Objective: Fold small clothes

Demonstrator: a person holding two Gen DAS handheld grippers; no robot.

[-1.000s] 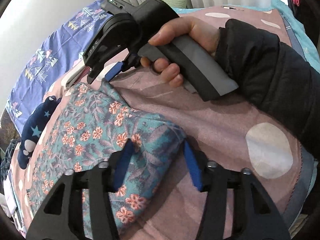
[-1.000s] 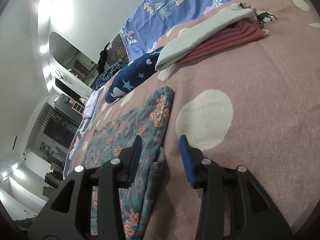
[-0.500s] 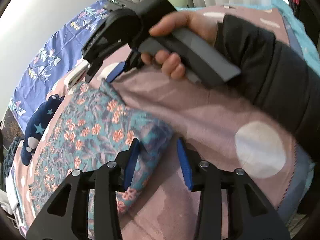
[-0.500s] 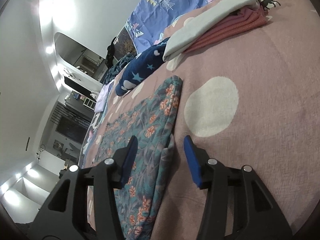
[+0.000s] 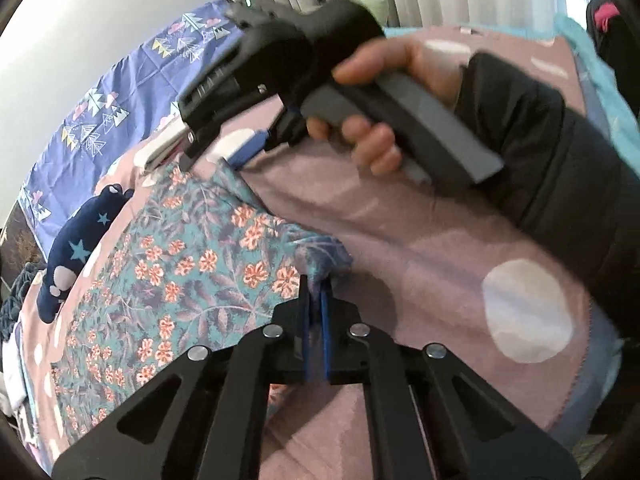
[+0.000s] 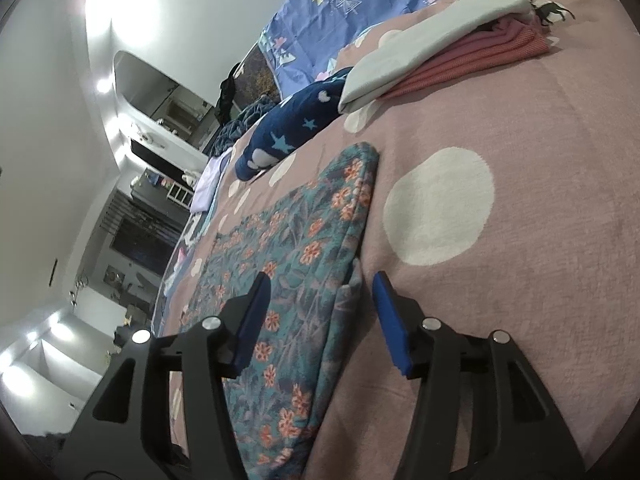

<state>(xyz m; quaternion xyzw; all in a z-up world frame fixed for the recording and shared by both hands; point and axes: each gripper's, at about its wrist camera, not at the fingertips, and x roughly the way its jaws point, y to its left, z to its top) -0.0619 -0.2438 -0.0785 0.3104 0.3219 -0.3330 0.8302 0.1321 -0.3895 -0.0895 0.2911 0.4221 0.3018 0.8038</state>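
Note:
A teal garment with orange flowers (image 5: 192, 264) lies flat on the pink dotted bedspread (image 5: 420, 264). My left gripper (image 5: 315, 286) is shut on the garment's near right corner, and the cloth bunches up at the pads. In the right wrist view my right gripper (image 6: 320, 284) hovers over the garment's (image 6: 304, 248) folded right edge. Its jaws are opening, the edge lies between the blue fingers (image 6: 390, 320), and the pads do not press on it. In the left wrist view a hand (image 5: 400, 76) in a black sleeve holds that gripper's handle at the garment's far corner.
A navy garment with stars (image 6: 296, 128) lies beyond the floral one. A stack of folded pale grey and pink clothes (image 6: 440, 52) sits at the far right. A purple patterned sheet (image 5: 120, 92) covers the bed's head end, and the room drops away to the left.
My left jaws have closed onto the floral garment's corner. My right jaws have spread wider over the garment's edge.

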